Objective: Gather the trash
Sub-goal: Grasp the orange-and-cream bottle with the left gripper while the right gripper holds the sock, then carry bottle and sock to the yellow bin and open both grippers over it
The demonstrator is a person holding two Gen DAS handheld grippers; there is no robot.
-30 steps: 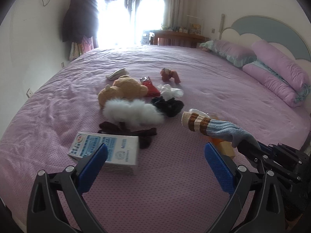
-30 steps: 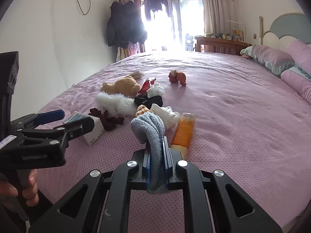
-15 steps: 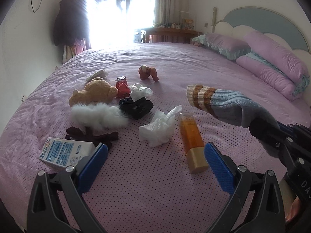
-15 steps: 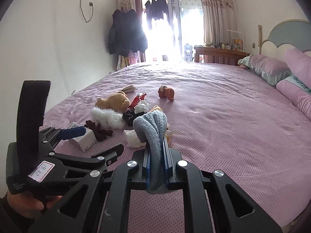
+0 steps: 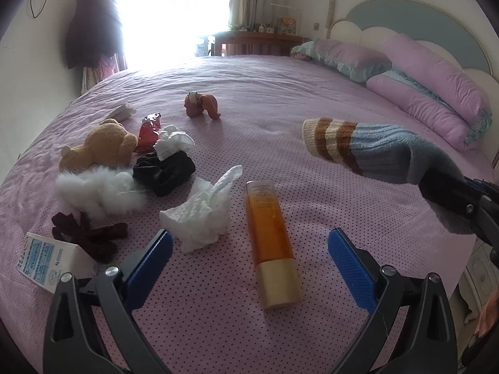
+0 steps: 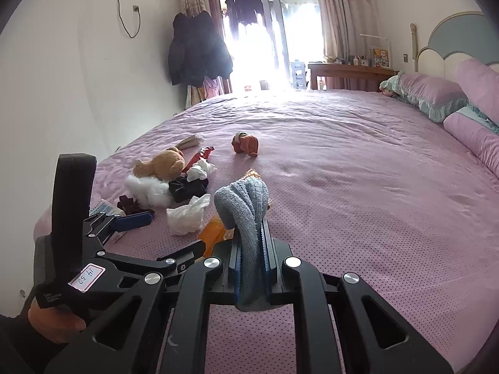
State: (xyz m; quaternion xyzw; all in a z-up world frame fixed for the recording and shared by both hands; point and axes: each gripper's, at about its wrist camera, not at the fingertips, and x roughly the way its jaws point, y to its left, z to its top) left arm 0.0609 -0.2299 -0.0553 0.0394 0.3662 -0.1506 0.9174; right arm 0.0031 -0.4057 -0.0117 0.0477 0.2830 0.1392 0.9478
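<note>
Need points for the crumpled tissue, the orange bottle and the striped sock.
crumpled tissue [image 5: 199, 218], left wrist view, middle of the wad.
orange bottle [image 5: 268, 221], left wrist view, clear body above the gold cap.
striped sock [image 5: 371, 146], left wrist view, blue ribbed part.

Daylight enters through the window [image 5: 174, 21] at the far end of the room and is the only visible light source. The glass is overexposed to plain white in both views, and glare bleeds onto the coats [image 6: 199, 53] and curtains [image 6: 340, 9] beside it. The bed [image 5: 280, 99] is evenly lit, brightest at its far edge; shadows under the objects are soft and faint. Near parts of both grippers appear as dark, low-detail shapes. Focus is sharp at centre. Fisheye distortion bows the bed and walls, and black vignetting fills the corners.
</note>
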